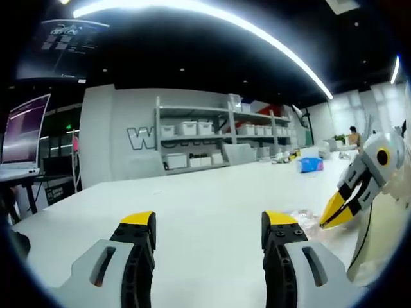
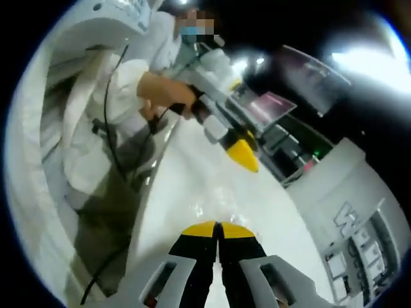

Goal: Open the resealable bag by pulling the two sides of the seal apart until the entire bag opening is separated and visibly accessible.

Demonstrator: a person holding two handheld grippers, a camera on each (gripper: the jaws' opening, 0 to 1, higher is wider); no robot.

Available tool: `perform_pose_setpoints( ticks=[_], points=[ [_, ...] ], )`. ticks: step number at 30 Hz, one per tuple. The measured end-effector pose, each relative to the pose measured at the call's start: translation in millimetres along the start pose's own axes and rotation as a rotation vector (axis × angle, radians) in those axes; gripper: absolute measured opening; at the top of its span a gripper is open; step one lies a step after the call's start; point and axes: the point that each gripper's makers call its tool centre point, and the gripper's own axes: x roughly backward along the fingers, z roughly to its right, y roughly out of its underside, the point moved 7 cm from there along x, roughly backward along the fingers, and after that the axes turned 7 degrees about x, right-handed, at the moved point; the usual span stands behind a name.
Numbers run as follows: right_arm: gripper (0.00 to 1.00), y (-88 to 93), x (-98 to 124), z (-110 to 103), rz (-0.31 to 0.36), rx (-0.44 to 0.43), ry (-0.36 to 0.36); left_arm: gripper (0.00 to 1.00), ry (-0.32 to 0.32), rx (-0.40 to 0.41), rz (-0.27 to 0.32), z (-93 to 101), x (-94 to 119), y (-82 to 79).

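Note:
A clear resealable bag [image 1: 303, 218] lies crumpled on the white table [image 1: 205, 192], just right of my left gripper [image 1: 209, 226]. That gripper is open wide with nothing between its yellow-tipped fingers. My right gripper [image 1: 335, 208] comes in from the right, its tips down at the bag's edge. In the right gripper view my right gripper [image 2: 217, 228] is shut, and faint glints of the bag [image 2: 209, 200] show on the table just beyond its tips. I cannot tell whether plastic is pinched. The left gripper [image 2: 243, 153] hovers ahead, held by a person's hand [image 2: 164, 93].
Shelves [image 1: 218, 138] with white bins line the far wall. A laptop [image 1: 22, 138] stands on a stand at the left. A blue box [image 1: 309, 165] sits at the table's far right, and a person [image 1: 352, 136] beyond it. The person's white-clothed body [image 2: 96, 128] is close.

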Motion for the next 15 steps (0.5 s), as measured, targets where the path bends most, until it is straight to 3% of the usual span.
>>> perform_pose_setpoints(
  ticks=[8,10,15],
  points=[
    [0.0,0.4,6.6,-2.9,-0.037,-0.127,0.035,0.64,0.019,0.005,-0.007,6.2,-0.1,2.6],
    [0.0,3.8,7.8,-5.4,-0.055,-0.145,0.011,0.64,0.024,0.003,-0.008,8.4,0.0,2.8],
    [0.0,5.9,20.5,-6.4,-0.039,-0.206,0.035,0.64,0.03,0.003,-0.008,11.1,1.9,4.0]
  ],
)
